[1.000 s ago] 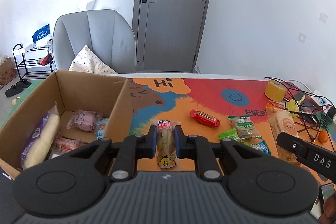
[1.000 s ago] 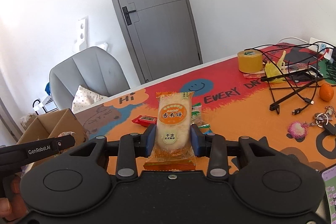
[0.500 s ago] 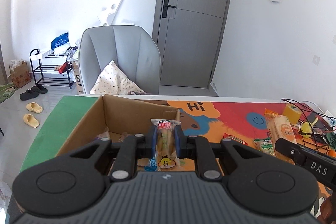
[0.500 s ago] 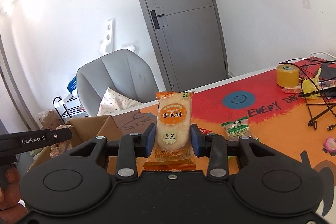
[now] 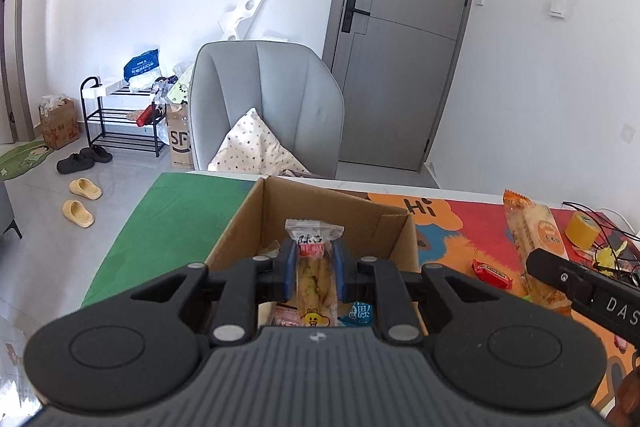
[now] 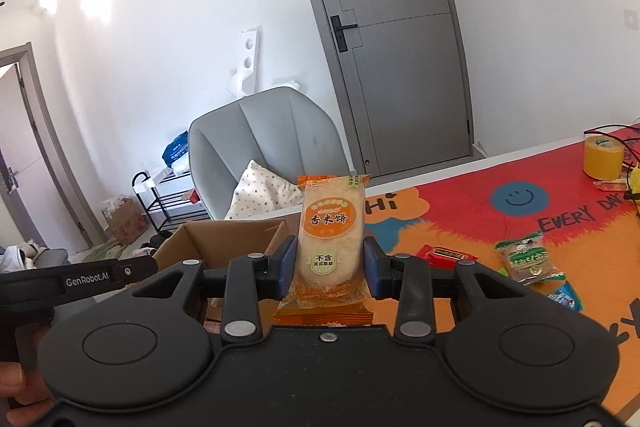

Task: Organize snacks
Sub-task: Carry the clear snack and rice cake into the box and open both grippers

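My left gripper (image 5: 313, 269) is shut on a clear-wrapped bread snack (image 5: 316, 283) and holds it over the open cardboard box (image 5: 248, 223), which holds several snack packets. My right gripper (image 6: 330, 263) is shut on an orange rice cracker pack (image 6: 330, 227), held above the table to the right of the box (image 6: 236, 239). The same cracker pack (image 5: 534, 239) shows at the right of the left wrist view. A red packet (image 6: 446, 254), a green-labelled cake pack (image 6: 528, 259) and a blue packet (image 6: 564, 295) lie on the colourful mat.
A yellow tape roll (image 6: 603, 155) and black cables (image 6: 624, 137) sit at the mat's far right. A grey chair (image 5: 264, 107) with a dotted cushion stands behind the table. A shoe rack (image 5: 120, 119) and slippers (image 5: 82, 201) are on the floor to the left.
Both grippers have swung left toward the box with their snacks. The left one has moved from beside the box to over its opening.
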The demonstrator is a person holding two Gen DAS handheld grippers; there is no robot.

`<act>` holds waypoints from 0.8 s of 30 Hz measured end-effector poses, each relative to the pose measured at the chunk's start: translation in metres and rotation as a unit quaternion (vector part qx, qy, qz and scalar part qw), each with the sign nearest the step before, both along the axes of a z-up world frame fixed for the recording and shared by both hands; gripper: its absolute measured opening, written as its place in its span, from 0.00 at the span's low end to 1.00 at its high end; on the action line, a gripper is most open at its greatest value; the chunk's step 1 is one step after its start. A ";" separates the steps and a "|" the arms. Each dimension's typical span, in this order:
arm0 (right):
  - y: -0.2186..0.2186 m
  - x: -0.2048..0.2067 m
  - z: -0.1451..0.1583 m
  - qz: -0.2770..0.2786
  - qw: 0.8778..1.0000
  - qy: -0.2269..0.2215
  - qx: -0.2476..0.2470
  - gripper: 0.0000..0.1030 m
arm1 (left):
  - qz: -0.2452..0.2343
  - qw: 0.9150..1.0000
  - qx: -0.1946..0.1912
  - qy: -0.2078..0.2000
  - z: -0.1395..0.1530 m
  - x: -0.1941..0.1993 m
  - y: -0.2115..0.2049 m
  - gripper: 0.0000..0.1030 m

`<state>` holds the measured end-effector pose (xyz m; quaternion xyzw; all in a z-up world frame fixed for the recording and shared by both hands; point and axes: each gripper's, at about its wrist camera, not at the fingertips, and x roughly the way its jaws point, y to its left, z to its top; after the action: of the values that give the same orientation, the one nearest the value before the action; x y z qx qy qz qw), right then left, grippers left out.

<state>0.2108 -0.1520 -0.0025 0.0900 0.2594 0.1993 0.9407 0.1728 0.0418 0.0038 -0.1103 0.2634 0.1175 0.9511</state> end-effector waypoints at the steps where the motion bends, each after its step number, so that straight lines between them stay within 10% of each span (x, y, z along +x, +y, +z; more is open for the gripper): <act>1: 0.004 0.000 0.001 0.005 1.000 0.000 0.000 0.35 | 0.004 1.000 -0.005 0.003 -0.001 -0.001 0.005 0.22; 24: 0.090 0.003 0.007 0.085 0.996 0.007 0.004 0.36 | 0.065 0.997 -0.030 -0.010 -0.001 -0.031 0.066 0.68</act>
<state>0.2137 -0.0624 0.0047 0.0722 0.2717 0.2792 0.9181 0.1417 0.1075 0.0025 -0.1564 0.2495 0.1696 0.9405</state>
